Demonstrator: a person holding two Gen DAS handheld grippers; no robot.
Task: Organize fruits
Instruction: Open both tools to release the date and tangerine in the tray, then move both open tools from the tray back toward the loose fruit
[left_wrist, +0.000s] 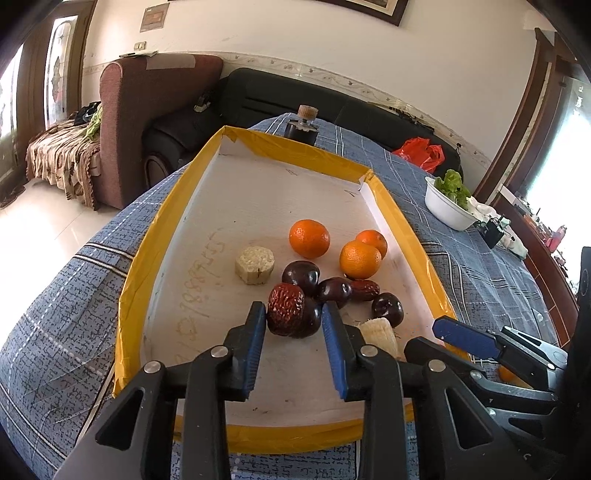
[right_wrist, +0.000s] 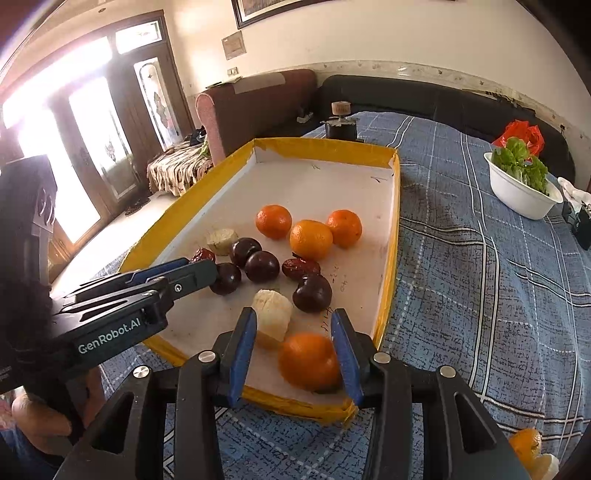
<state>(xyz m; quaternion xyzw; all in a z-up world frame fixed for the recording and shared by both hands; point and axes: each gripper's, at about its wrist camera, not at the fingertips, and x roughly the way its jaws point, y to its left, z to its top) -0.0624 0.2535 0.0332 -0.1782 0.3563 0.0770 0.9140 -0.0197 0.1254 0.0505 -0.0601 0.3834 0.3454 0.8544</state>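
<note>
Hidden or unclear: I see only a sliver of an orange fruit (right_wrist: 524, 445) at the lower right edge of the right wrist view, cut off by the frame. The handwriting on the tray floor is illegible to me. The mandarin (right_wrist: 309, 360) between my right fingers is blurred.

Tray (left_wrist: 397, 210): shallow white rectangular box, rim wrapped in glossy yellow tape, on a blue checked cloth (left_wrist: 480, 266).

Contents: three smooth round oranges (left_wrist: 308, 238) toward the far right; several glossy dark plums (left_wrist: 301, 275) in the middle; a wrinkled red date (left_wrist: 285, 308) on the near-left plum; a second date (left_wrist: 365, 290) further right; a pale ridged disc-shaped piece (left_wrist: 255, 264) to the left; a pale peeled banana chunk (right_wrist: 272, 317) near the front.

Left gripper (left_wrist: 293, 323): blue ribbed pads spread, the date and plum lying between the tips; I cannot tell whether they touch.

Right gripper (right_wrist: 293, 350): fingers spread, mandarin against the right pad, banana chunk just beyond the left pad.

Far right: white bowl (right_wrist: 517, 195) of leafy greens.
</note>
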